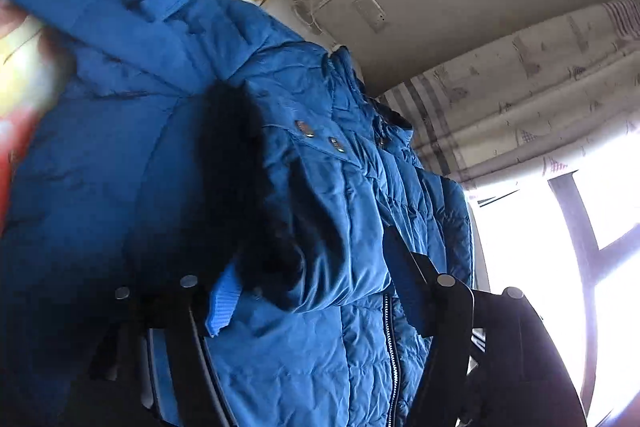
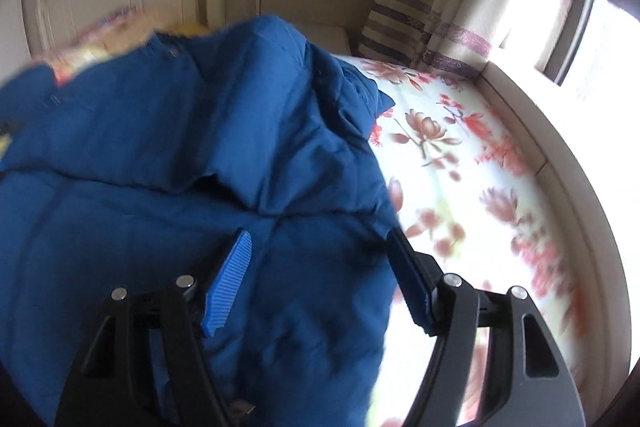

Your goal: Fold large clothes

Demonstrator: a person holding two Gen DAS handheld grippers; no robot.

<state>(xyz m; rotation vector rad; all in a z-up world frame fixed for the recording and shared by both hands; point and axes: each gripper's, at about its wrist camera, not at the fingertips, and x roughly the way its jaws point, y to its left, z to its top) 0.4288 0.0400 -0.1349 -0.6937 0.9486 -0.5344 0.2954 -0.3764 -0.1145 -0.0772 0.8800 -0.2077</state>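
Two black grippers with ribbed blue pads are seen against a quilted blue padded jacket (image 1: 328, 187) with a dark fur trim (image 1: 240, 163) and a zip. On the left gripper (image 1: 312, 291) the jaws stand apart with jacket fabric between them; whether the pads press on it cannot be told. On the right gripper (image 2: 320, 279) the jaws are released, spread over the jacket's edge. The jacket is draped across a bed with a floral sheet (image 2: 472, 187), beside a patterned curtain (image 2: 420, 11).

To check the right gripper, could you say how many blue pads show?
2: one pad over the coat, the other at its right edge.
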